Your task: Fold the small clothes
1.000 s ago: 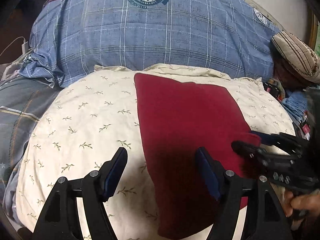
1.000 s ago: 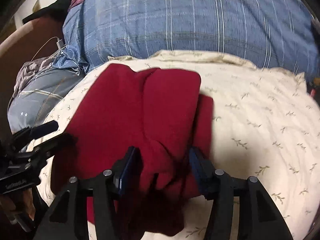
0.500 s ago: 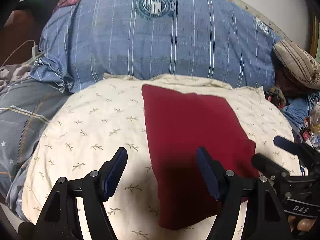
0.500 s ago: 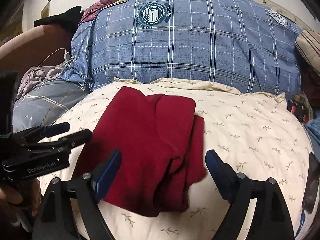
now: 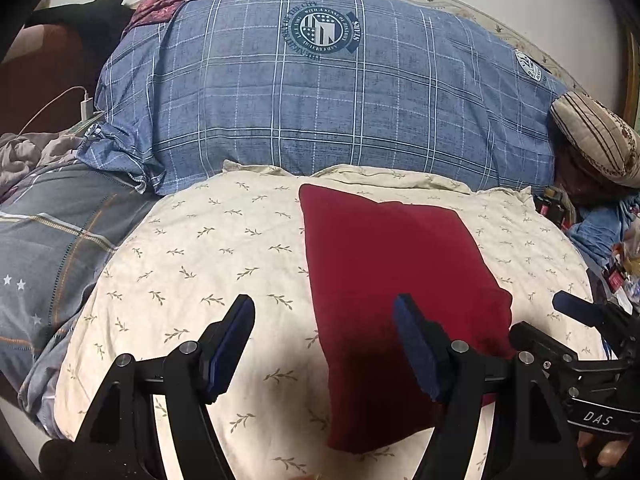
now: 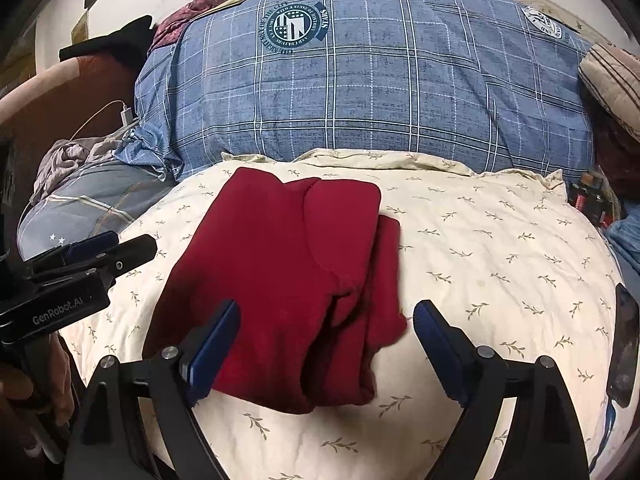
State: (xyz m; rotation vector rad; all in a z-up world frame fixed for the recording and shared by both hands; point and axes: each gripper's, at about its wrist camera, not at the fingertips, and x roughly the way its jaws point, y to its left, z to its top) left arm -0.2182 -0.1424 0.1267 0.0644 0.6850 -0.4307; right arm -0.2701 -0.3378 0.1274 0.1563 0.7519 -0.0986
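Observation:
A dark red garment [image 5: 384, 280] lies folded in a rough rectangle on a cream leaf-print pillow [image 5: 200, 260]. In the right wrist view the garment [image 6: 288, 256] shows stacked layers along its right edge. My left gripper [image 5: 322, 304] hovers open over the garment's near left edge, nothing between its fingers. My right gripper [image 6: 328, 308] is open wide above the garment's near end, its pads clear of the cloth. Each gripper shows in the other's view: the right gripper [image 5: 538, 316] at the right, the left gripper [image 6: 128, 242] at the left.
A big blue plaid pillow [image 5: 320, 112] rises behind the cream one. Grey bedding [image 5: 48, 248] and a charger with cable [image 5: 86, 104] lie to the left. A striped cushion [image 5: 596, 140] and clutter sit at the right. A dark phone [image 6: 624, 340] lies at the pillow's right edge.
My right gripper opened wide and let go of the garment's near edge. Both grippers drew back and up from the cloth, which stays folded on the pillow.

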